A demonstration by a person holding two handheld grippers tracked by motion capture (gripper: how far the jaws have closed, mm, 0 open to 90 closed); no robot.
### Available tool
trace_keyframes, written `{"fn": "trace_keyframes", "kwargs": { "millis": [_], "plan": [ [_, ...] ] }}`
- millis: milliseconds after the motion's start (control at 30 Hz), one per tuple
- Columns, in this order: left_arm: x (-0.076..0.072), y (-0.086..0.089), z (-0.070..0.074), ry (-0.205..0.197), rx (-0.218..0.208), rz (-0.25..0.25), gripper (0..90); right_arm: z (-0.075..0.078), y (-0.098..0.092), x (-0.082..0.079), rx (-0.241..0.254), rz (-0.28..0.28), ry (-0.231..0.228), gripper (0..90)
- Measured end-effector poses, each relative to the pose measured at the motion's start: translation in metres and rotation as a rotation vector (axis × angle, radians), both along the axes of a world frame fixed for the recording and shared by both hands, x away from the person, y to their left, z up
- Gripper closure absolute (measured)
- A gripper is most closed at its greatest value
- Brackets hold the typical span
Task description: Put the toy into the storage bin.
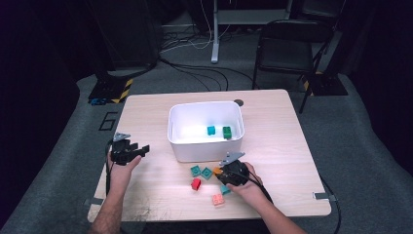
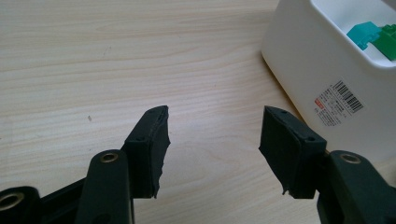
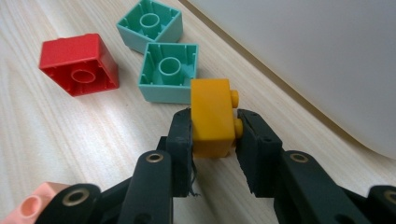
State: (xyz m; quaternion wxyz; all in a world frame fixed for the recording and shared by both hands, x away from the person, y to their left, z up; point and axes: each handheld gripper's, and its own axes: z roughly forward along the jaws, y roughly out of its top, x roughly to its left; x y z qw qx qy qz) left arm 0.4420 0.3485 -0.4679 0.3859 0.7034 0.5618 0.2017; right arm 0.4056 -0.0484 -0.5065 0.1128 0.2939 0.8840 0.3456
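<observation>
Sitting between the right gripper (image 3: pixel 215 133) pads: orange brick (image 3: pixel 211 116) (studs sideways).

**Both tongs low by the white bin**

Left tongs (image 1: pixel 141 150) held left of the white bin (image 1: pixel 204 146), jaws spread wide, nothing between. Right tongs (image 3: pixel 214 135) just in front of it, clamped on the yellow brick (image 3: pixel 211 116), forearms entering from below.

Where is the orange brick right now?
The orange brick sits clamped between the right gripper jaws, just in front of the white bin, beside two teal bricks.
</observation>
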Motion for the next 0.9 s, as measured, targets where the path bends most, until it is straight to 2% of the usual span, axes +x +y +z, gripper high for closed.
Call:
{"fn": "trace_keyframes", "kwargs": {
  "millis": [233,367,500,733,800,833,900],
  "plan": [
    [0.001,-0.003,0.000,0.002,0.002,-0.007,41.6,0.007,-0.003,-0.002,0.021,0.005,0.000,67.1],
    [0.001,-0.004,0.000,-0.007,-0.004,-0.004,41.6,0.021,-0.011,-0.010,0.053,0.004,0.003,67.1],
    [0.000,-0.004,0.001,-0.004,-0.004,-0.007,41.6,0.027,-0.015,-0.013,0.069,0.006,0.001,67.1],
    [0.001,-0.005,0.001,-0.007,0.002,-0.010,41.6,0.039,-0.021,-0.012,0.077,-0.001,0.031,67.1],
    [0.000,-0.005,0.001,-0.005,-0.004,-0.007,41.6,0.045,-0.023,-0.011,0.081,0.006,0.045,67.1],
    [0.000,-0.005,0.001,-0.005,-0.003,-0.008,41.6,0.053,-0.024,-0.010,0.079,0.012,0.046,67.1],
    [0.000,-0.005,0.001,-0.006,-0.002,-0.011,41.6,0.061,-0.026,-0.011,0.078,0.012,0.032,67.1]
  ]
}}
